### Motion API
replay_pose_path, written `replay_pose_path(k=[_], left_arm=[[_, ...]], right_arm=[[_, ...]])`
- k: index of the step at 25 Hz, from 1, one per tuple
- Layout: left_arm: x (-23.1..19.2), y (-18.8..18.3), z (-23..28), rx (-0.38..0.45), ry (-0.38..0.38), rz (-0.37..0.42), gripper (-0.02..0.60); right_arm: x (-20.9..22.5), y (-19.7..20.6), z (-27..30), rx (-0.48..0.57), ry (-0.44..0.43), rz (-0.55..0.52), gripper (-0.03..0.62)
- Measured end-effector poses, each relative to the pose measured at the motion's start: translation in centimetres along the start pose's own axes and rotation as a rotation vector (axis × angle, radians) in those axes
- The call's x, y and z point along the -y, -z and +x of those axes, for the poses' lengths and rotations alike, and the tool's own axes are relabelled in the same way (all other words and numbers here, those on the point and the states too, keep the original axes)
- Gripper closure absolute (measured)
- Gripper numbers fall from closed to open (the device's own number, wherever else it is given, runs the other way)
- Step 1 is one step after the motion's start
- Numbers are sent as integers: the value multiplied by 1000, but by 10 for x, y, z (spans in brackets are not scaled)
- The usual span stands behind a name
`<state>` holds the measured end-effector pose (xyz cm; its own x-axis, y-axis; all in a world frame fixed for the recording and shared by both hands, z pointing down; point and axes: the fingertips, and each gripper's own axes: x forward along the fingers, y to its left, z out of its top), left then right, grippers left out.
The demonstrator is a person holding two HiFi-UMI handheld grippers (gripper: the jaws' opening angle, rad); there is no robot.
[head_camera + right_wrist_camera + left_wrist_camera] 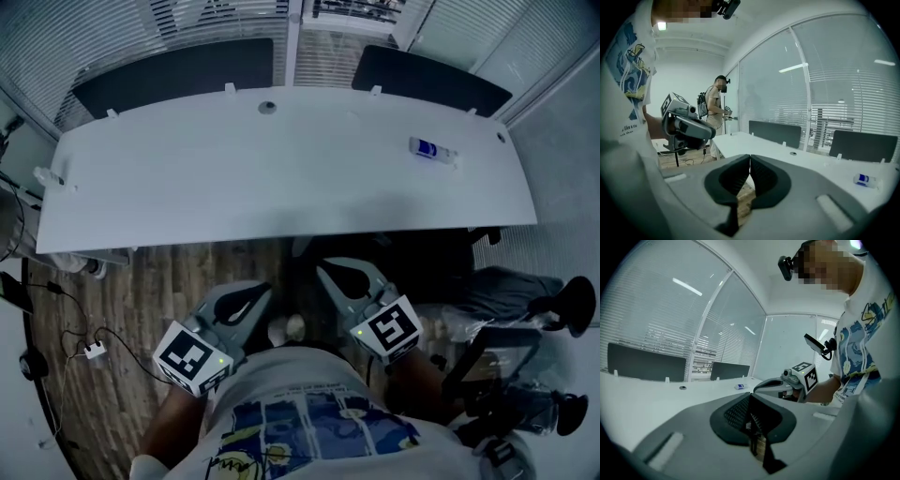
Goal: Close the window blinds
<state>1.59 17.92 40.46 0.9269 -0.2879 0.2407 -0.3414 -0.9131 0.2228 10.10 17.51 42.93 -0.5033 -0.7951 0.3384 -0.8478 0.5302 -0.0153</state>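
Horizontal window blinds (112, 37) hang over the glass wall behind the long white desk (281, 187). They also show in the left gripper view as blinds (642, 324) and in the right gripper view as blinds (843, 79). Both grippers sit low, close to the person's body, on the near side of the desk and far from the blinds. My left gripper (258, 295) is shut with nothing between its jaws (750, 404). My right gripper (328, 272) is shut and empty too (750, 164). Each one shows in the other's view: the right gripper (787, 385) and the left gripper (686, 124).
Two dark divider panels (178, 70) (431, 80) stand along the desk's far edge. A small bottle (431, 150) lies at the desk's right. A black chair and gear (525, 375) are at the lower right, cables and a plug (94, 352) on the wood floor at left. Another person (715, 112) stands farther off.
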Motion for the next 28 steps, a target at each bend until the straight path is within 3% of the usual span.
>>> replay_pose_path(k=[14, 21, 28], left_arm=[[-83, -26, -20, 9, 60, 19, 577], [-143, -29, -41, 32, 5, 18, 577], [-182, -49, -33, 64, -102, -1, 577]], right_arm=[[44, -36, 84, 14, 135, -30, 588], [82, -53, 145, 7, 198, -47, 585], [177, -83, 182, 8, 276, -44, 572]])
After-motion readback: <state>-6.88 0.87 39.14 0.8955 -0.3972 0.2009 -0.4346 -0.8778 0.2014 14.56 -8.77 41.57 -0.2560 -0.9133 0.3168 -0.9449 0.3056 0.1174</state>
